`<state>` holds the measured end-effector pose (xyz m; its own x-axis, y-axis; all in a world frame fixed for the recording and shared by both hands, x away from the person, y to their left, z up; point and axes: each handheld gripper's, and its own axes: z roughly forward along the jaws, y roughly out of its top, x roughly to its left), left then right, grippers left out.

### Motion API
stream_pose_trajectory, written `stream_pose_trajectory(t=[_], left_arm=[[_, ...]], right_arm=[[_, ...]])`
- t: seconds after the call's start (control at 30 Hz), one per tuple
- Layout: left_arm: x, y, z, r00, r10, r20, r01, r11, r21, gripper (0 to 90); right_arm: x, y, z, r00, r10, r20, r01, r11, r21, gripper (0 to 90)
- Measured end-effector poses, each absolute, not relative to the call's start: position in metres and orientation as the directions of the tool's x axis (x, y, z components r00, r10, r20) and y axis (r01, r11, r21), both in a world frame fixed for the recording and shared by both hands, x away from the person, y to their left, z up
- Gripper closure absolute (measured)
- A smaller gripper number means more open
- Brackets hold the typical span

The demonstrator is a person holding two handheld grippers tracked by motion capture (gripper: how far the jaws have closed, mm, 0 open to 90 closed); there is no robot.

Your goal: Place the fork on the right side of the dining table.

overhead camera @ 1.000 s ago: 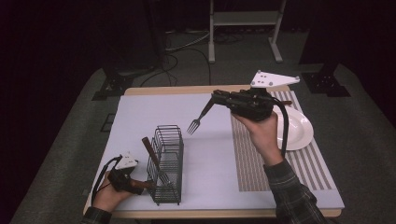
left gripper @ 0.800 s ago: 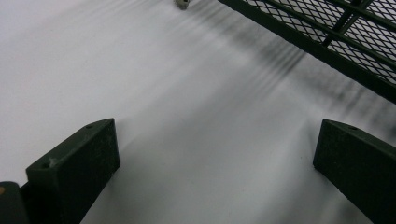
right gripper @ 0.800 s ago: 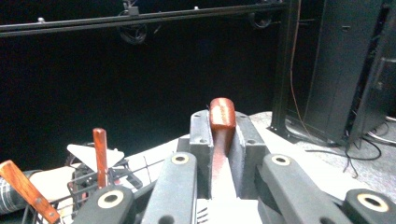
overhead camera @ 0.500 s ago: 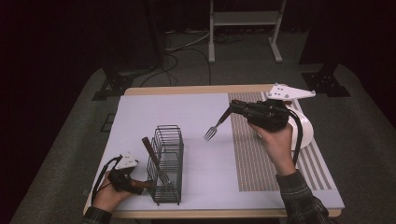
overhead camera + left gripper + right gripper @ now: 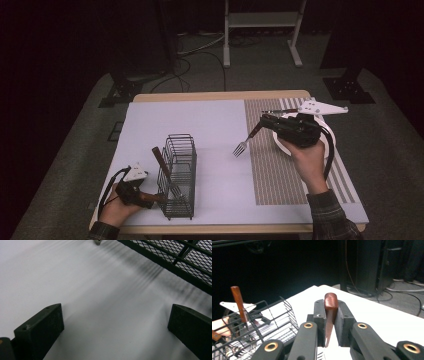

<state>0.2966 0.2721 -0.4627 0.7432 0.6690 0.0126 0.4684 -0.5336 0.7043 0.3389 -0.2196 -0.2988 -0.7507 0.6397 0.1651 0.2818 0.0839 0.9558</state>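
My right gripper (image 5: 266, 123) is shut on the brown handle of a fork (image 5: 244, 143), held above the table right of centre with the tines pointing down and left. In the right gripper view the handle (image 5: 331, 303) stands clamped between the pads of that gripper (image 5: 331, 315). A black wire basket (image 5: 178, 175) stands front left with a wooden-handled utensil (image 5: 161, 162) leaning in it. My left gripper (image 5: 149, 198) rests on the table beside the basket. In the left gripper view this gripper (image 5: 115, 327) stands open on bare table, with the basket's mesh (image 5: 180, 260) beyond.
A white plate (image 5: 281, 146) lies on the striped mat (image 5: 280, 175) at the right, mostly hidden under my right hand. A pale cloth (image 5: 220, 120) covers the table. Dark floor, cables and a stand lie behind the table.
My right gripper has carried the fork to the right and lower, from mid-table to over the striped mat's edge. The left gripper and the basket have stayed put.
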Motion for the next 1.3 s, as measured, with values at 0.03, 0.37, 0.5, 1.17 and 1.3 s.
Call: stream_pose_trajectory(t=[0.03,0.37,0.5,1.17,1.3], left_arm=[[0.297,0.272,-0.463,0.743,0.669,0.013,0.468,-0.534,0.704,0.0],[0.297,0.272,-0.463,0.742,0.67,0.011,0.469,-0.532,0.705,0.0],[0.297,0.272,-0.463,0.742,0.67,0.012,0.469,-0.532,0.705,0.0],[0.297,0.272,-0.463,0.742,0.67,0.011,0.469,-0.532,0.705,0.0],[0.297,0.272,-0.463,0.742,0.67,0.012,0.469,-0.532,0.705,0.0]], right_arm=[[0.339,-0.221,-0.3,-0.741,0.65,0.167,0.29,0.085,0.953,80.0],[0.329,-0.245,-0.307,-0.689,0.7,0.188,0.326,0.068,0.943,80.0],[0.323,-0.257,-0.308,-0.66,0.728,0.186,0.335,0.064,0.94,80.0],[0.299,-0.302,-0.325,-0.556,0.805,0.206,0.39,0.034,0.92,80.0],[0.295,-0.311,-0.33,-0.535,0.818,0.211,0.399,0.025,0.916,79.9]])
